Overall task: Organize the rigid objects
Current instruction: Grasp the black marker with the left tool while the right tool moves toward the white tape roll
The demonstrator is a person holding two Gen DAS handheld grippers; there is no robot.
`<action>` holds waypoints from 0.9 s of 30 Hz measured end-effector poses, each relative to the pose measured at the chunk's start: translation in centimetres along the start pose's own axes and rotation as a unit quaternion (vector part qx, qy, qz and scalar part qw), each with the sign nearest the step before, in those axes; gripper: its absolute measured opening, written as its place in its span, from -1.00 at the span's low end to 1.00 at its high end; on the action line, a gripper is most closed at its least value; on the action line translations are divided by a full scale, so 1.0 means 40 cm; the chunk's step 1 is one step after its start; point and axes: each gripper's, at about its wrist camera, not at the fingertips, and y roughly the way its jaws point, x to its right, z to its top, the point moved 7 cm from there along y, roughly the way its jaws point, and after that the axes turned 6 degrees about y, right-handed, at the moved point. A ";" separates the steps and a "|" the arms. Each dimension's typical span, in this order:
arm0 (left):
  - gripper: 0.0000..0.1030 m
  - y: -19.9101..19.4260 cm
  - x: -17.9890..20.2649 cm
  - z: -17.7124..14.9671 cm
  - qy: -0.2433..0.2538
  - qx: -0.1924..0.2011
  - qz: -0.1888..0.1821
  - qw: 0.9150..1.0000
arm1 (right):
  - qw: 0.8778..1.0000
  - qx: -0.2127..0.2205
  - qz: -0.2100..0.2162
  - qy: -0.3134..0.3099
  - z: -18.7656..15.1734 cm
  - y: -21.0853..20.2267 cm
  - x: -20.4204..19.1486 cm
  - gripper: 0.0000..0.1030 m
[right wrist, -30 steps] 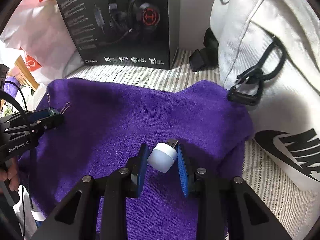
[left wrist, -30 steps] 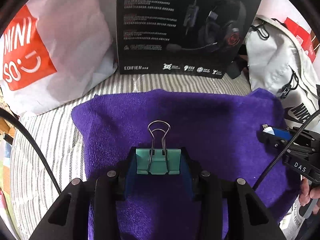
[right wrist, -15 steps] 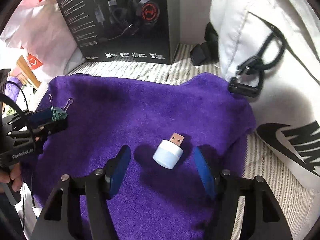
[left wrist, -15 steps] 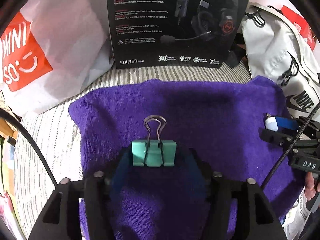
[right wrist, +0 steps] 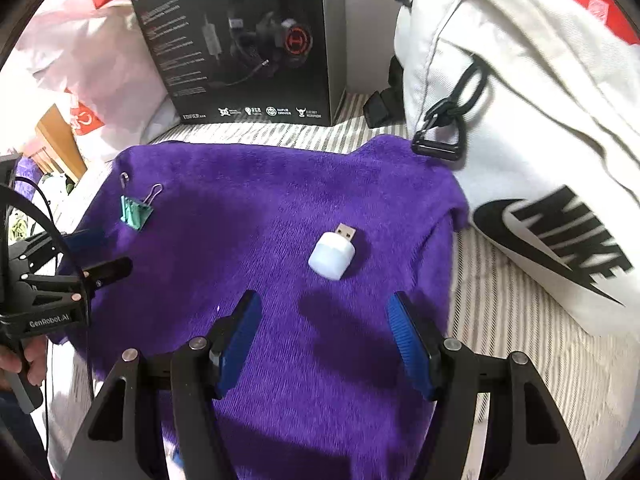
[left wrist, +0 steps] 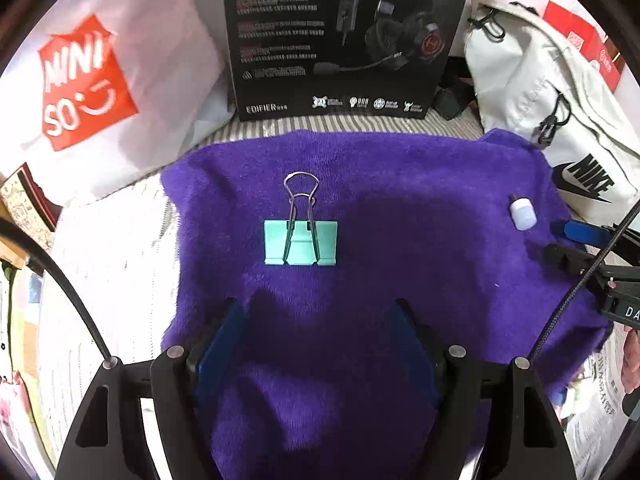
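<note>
A teal binder clip (left wrist: 301, 243) lies on the purple towel (left wrist: 400, 240), a little ahead of my left gripper (left wrist: 316, 320), which is open and empty. The clip also shows at the towel's left side in the right wrist view (right wrist: 136, 212). A small white USB light (right wrist: 333, 255) with a metal plug lies on the towel (right wrist: 280, 184) just ahead of my right gripper (right wrist: 324, 320), which is open and empty. The light also shows at the right in the left wrist view (left wrist: 522, 214), next to the right gripper's fingers (left wrist: 580, 232).
A black headset box (left wrist: 344, 36) stands behind the towel. A white Miniso bag (left wrist: 88, 80) sits at the back left. A white Nike bag (right wrist: 520, 120) lies along the towel's right edge. The striped sheet (right wrist: 520, 340) surrounds the towel.
Both grippers opened, let go of their objects and pulled back. The binder clip and the USB light now lie free on the towel.
</note>
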 end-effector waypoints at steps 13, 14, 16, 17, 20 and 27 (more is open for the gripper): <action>0.46 -0.201 0.046 -0.083 0.014 0.044 -0.001 0.999 | 0.999 0.029 0.003 0.017 -0.109 -0.176 -0.010 0.28; 0.46 -0.213 0.054 -0.094 0.015 0.046 0.000 0.999 | 0.999 0.033 0.004 0.019 -0.122 -0.193 -0.012 0.30; 0.46 -0.238 0.064 -0.119 0.016 0.051 -0.002 0.999 | 0.999 0.035 0.006 0.025 -0.142 -0.211 -0.019 0.33; 0.46 -0.243 0.069 -0.125 0.017 0.054 -0.005 0.998 | 0.999 0.037 0.007 0.028 -0.155 -0.223 -0.018 0.34; 0.46 -0.247 0.078 -0.153 0.011 0.050 -0.005 0.999 | 0.998 0.045 0.002 0.032 -0.185 -0.248 -0.011 0.39; 0.46 -0.215 0.105 -0.241 -0.005 0.020 -0.016 1.000 | 0.998 0.041 0.004 0.046 -0.259 -0.271 0.016 0.40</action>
